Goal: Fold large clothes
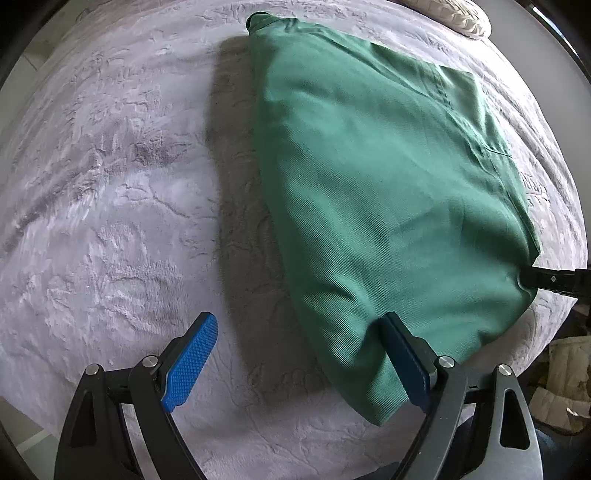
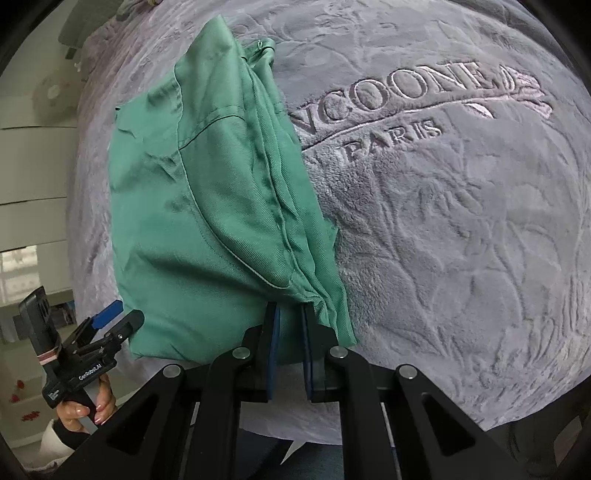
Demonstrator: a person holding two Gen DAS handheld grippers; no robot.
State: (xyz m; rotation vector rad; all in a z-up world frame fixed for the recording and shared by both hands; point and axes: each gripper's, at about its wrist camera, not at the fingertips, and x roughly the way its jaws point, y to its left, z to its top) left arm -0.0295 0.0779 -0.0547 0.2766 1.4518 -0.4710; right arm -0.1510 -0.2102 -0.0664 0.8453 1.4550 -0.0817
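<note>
A green garment (image 1: 373,177) lies folded in layers on a grey plush blanket (image 1: 110,184). My left gripper (image 1: 299,328) is open, its blue pads wide apart. Its right pad (image 1: 404,362) touches the garment's near left edge, and its left pad (image 1: 190,362) is over bare blanket. In the right wrist view the garment (image 2: 207,206) fills the left half. My right gripper (image 2: 290,314) is nearly shut on the garment's near right corner, with layered fabric edges between its pads. The left gripper also shows in the right wrist view (image 2: 114,317), at the garment's near left corner.
The blanket (image 2: 461,240) bears embossed letters "PARIS" (image 2: 395,138) right of the garment. A cream pillow (image 1: 454,14) lies at the far right. The bed's near edge runs just under both grippers. White drawers (image 2: 33,166) stand beyond the bed at the left.
</note>
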